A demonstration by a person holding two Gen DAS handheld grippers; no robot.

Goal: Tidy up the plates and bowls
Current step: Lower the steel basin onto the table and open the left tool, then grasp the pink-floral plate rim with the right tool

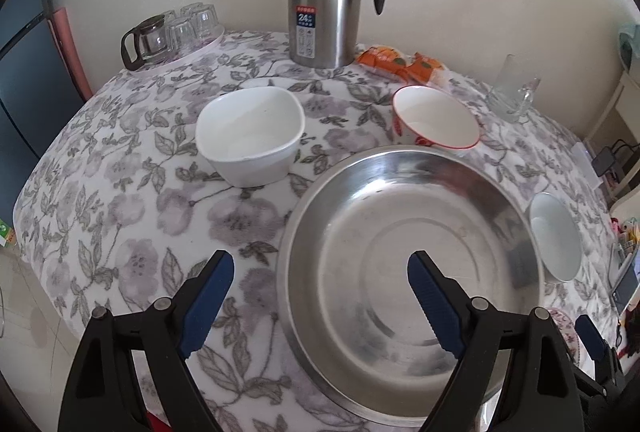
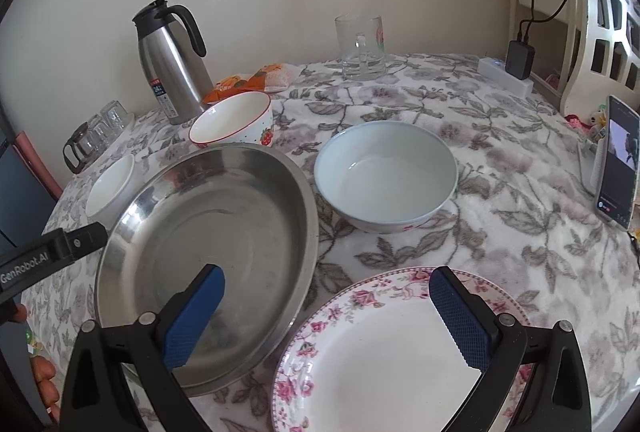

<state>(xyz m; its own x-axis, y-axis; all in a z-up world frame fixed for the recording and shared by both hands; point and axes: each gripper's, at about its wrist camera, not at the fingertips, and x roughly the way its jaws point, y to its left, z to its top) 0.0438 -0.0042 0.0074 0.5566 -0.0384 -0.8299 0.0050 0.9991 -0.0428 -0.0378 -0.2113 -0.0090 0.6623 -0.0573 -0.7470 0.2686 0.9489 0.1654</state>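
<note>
A large steel plate (image 1: pixel 408 224) (image 2: pixel 208 232) lies on the flowered tablecloth. My left gripper (image 1: pixel 320 260) is open above the plate's left rim, one finger over the cloth and one over the steel. My right gripper (image 2: pixel 326 272) is open and holds nothing. Its left finger hangs over the steel plate and its right finger over a floral-rimmed plate (image 2: pixel 380 352). Around them stand a square white bowl (image 1: pixel 250 134) (image 2: pixel 110 188), a red-rimmed strawberry bowl (image 1: pixel 436 122) (image 2: pixel 232 120) and a pale blue bowl (image 1: pixel 556 236) (image 2: pixel 386 176).
A steel thermos jug (image 1: pixel 324 8), orange snack packets (image 1: pixel 400 62) and a glass mug (image 2: pixel 362 48) stand at the back. A tray of upturned glasses (image 1: pixel 176 32) is at the back left. A phone on a stand (image 2: pixel 618 160) and a power strip (image 2: pixel 506 76) occupy the right edge.
</note>
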